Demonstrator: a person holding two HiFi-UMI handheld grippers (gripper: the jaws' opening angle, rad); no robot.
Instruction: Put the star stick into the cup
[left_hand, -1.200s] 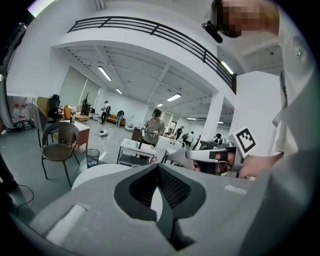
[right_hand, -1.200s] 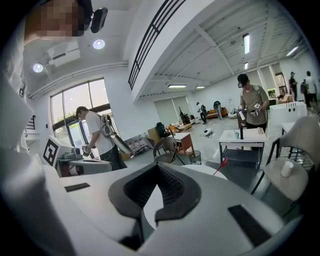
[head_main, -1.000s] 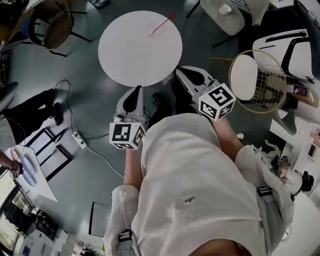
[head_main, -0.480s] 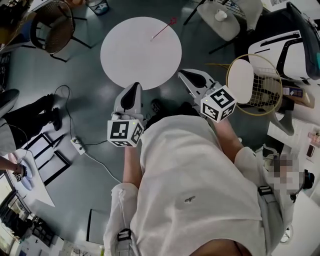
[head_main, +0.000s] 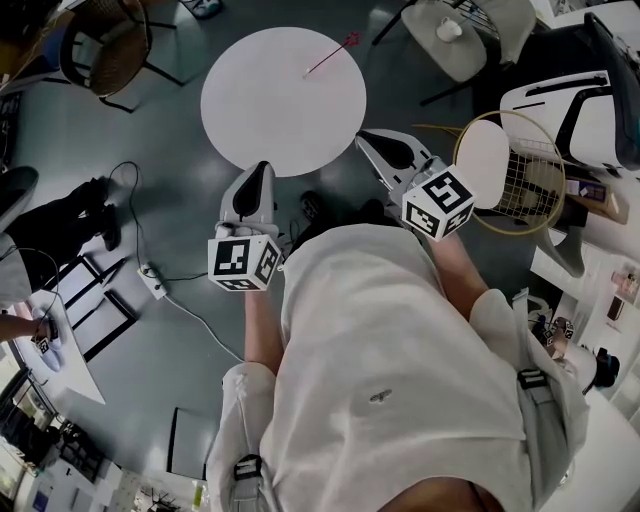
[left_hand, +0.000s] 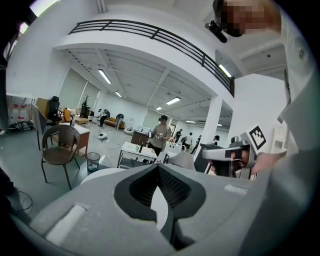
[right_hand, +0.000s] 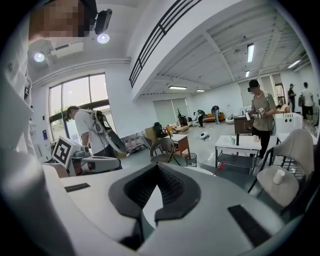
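The red star stick (head_main: 328, 56) lies flat on the far right part of the round white table (head_main: 270, 110), its star end at the rim. In the right gripper view the star stick (right_hand: 219, 168) shows at the table's edge. A white cup (head_main: 449, 30) stands on a grey chair seat beyond the table, and this cup (right_hand: 278, 176) appears at the right of the right gripper view. My left gripper (head_main: 262, 168) hovers at the table's near edge, shut and empty. My right gripper (head_main: 363, 138) hangs just off the table's right edge, also shut and empty.
A wicker chair (head_main: 102, 48) stands at the far left. A round wire-framed seat (head_main: 512, 165) is to the right of my right gripper. A power strip with its cable (head_main: 152, 278) lies on the floor at the left. People stand about the hall.
My left gripper has edged a little forward toward the table's near edge. The right gripper has hardly moved. Both stay shut and the star stick lies where it was.
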